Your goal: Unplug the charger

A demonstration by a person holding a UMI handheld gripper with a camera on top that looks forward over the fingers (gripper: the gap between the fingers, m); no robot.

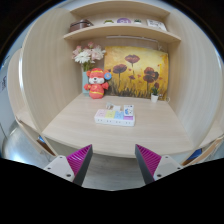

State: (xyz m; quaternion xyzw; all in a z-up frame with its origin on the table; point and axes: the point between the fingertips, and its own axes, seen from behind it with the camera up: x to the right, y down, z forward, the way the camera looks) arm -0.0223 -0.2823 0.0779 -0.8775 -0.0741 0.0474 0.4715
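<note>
A white power strip (113, 117) lies flat in the middle of the pale wooden desk (70, 125). A small white block, apparently the charger (126, 110), sits on its right part. My gripper (113, 161) is open and empty. Its two fingers with magenta pads (80, 158) hover above the desk's front edge, well short of the strip. The strip lies beyond the fingers, roughly in line with the gap between them.
A red and white plush toy (96, 84) and a vase of pale flowers (88, 56) stand at the back left. A flower painting (136, 68) leans on the back wall, with a small dark object (154, 95) beside it. Shelves (120, 30) hang above. Side walls enclose the desk.
</note>
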